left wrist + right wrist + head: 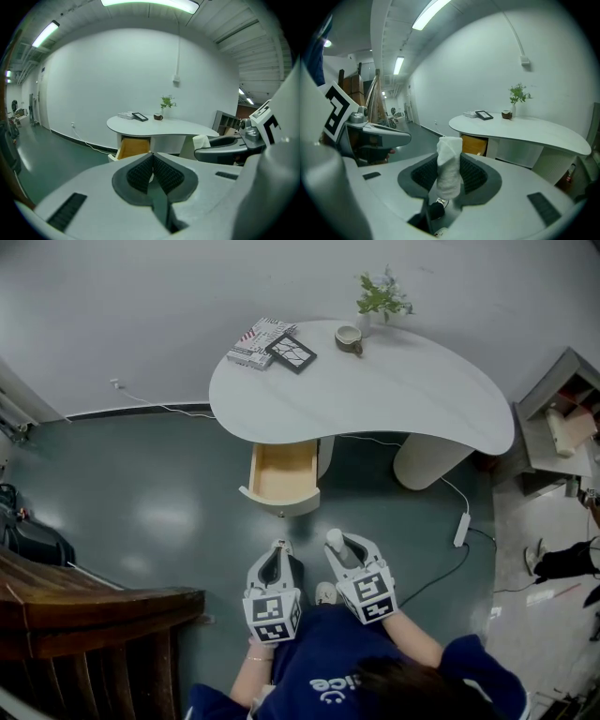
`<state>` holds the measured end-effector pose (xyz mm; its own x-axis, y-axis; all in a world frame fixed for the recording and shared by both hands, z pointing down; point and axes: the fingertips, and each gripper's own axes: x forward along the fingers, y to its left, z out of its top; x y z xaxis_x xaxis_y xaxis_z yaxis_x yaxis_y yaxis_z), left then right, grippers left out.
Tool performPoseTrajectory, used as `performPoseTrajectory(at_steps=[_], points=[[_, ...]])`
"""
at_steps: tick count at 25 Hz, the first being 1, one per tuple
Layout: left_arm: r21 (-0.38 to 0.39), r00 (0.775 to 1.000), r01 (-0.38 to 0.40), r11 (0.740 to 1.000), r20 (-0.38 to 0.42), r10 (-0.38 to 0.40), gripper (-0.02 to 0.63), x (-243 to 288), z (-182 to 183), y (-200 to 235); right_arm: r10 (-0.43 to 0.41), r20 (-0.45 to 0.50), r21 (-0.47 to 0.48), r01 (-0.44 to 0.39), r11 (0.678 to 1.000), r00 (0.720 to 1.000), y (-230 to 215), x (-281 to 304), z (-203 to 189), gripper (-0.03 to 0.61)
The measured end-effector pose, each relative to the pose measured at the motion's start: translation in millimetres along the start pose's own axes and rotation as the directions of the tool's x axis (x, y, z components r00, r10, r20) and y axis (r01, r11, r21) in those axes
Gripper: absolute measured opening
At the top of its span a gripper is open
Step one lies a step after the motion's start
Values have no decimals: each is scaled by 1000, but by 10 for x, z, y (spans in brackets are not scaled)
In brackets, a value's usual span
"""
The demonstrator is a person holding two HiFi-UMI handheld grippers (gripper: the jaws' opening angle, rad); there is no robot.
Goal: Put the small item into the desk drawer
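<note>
You had the right gripper (341,544) clamped part-closed on the small item, a white rolled item (449,165). Its pads pressed on the roll's sides. The roll's long axis stood upright across the jaws, with its top end poking above them.

The left gripper (279,547) was empty, jaws together with nothing between them, held just left of the right one.

The desk drawer (283,471) stood pulled open under the desk (375,390), looked empty, and had its open end facing you. It lay well apart from both grippers, on the far side. From the right gripper it was far and a bit left; the left gripper lined up straighter with it, but the right one had the roll.

My read: you'd carry the roll far-left over the drawer's near rim, then let go.
</note>
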<state>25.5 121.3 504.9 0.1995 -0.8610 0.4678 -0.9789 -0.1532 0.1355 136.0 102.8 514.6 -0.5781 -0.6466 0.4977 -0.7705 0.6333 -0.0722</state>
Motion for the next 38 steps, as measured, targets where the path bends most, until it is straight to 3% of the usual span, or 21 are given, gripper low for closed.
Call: performPoseTrajectory(at_steps=[25,29,38], points=[[59,982,184,981,-59,-181,5,1530,844,1209,-121,-99,43,125,991,988,-396,1631,804,144],[63,977,205,977,-80,-200,5,1683,893,1424,-116,-167,-10,116,993,979,-434,1843,789,144],[63,977,196,979,-93,-190,5,1840,950,1500,-72,-198,-7,72,997,978,-508,2155,843,146]])
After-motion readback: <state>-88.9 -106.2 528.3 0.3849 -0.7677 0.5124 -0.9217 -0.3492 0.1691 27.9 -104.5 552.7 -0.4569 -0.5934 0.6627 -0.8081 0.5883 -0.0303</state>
